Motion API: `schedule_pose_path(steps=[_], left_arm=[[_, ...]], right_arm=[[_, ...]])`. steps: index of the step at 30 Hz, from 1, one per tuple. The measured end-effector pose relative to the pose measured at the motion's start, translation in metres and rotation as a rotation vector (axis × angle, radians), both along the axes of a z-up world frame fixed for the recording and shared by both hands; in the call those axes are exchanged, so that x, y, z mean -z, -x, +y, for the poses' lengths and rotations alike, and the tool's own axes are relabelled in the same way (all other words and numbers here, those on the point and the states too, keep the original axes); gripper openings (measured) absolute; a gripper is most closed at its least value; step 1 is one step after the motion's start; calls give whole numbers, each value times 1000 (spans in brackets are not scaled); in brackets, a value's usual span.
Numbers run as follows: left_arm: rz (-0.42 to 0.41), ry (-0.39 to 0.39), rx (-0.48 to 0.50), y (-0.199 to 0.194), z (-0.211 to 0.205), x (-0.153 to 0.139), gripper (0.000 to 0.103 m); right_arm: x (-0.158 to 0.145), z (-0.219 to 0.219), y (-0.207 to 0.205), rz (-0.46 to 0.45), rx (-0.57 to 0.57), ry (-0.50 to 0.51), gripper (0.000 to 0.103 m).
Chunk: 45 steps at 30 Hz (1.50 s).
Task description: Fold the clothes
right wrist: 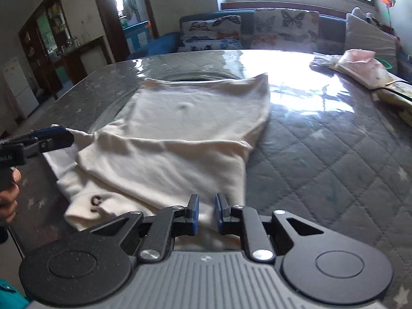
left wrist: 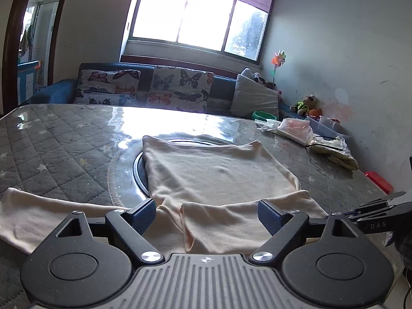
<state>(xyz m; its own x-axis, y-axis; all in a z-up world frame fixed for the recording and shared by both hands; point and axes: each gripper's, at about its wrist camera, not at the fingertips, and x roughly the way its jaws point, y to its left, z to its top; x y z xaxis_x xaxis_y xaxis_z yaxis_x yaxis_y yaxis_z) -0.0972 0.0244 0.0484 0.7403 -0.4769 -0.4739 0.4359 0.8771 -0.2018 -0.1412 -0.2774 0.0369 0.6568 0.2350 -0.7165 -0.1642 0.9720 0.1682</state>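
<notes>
Mid-fold on cream shirt (right wrist: 180, 139) at table (right wrist: 322, 154) near edge: right gripper (right wrist: 207, 212) jaws narrow, opening off cloth; left gripper (left wrist: 207, 215) jaws wide, empty; next prob. grab the spread sleeve.

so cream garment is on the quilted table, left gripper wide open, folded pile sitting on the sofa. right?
One thing is off: the folded pile lies on the quilted table, near its far right edge, not on the sofa; the left wrist view shows it. The cream garment and the wide-open left gripper are right.

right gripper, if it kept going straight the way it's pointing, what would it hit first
Most likely the cream garment: the right gripper, jaws slightly apart and opening, points down at its near folded edge.
</notes>
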Motion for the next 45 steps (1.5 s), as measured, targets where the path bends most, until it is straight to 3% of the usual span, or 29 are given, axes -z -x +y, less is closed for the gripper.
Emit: schedule_pose_path(steps=[8,14,22,24,27,29,35,37,39,42,45], left_arm=[[31,-41,-99,-12,17,10,88],[79,-51,-139,-20,34,20,88],[132,-69,-183,-29,44,32,88],[137,-74,-190,-30,44,34,88],[137,-93,-193,-33,41,34,88],[136,-108,-193,-35,39,34,88],[125,-153,-180,-36,33,35,89],[128,-155,-180,-37,32,34,89],[120,-143,-177,-35,30,28,89],[94,-120,-161,-32,26,15,89],[52,-81,-83,-25,10,1,88]], right_arm=[[-12,-4,-35,-107,-21,61,17],[-7,5,-65,-125,-207,150,23],[1,7,-94,-35,-436,193,24],[4,6,-96,-13,-467,194,20],[2,2,-95,-3,-484,185,4],[-4,-3,-90,-7,-481,187,3],[-5,-32,-81,-15,-398,168,4],[-5,-34,-76,-48,-393,153,9],[-9,-30,-68,-97,-386,171,17],[-18,-21,-52,-123,-401,165,17],[-21,-9,-31,-120,-434,151,17]])
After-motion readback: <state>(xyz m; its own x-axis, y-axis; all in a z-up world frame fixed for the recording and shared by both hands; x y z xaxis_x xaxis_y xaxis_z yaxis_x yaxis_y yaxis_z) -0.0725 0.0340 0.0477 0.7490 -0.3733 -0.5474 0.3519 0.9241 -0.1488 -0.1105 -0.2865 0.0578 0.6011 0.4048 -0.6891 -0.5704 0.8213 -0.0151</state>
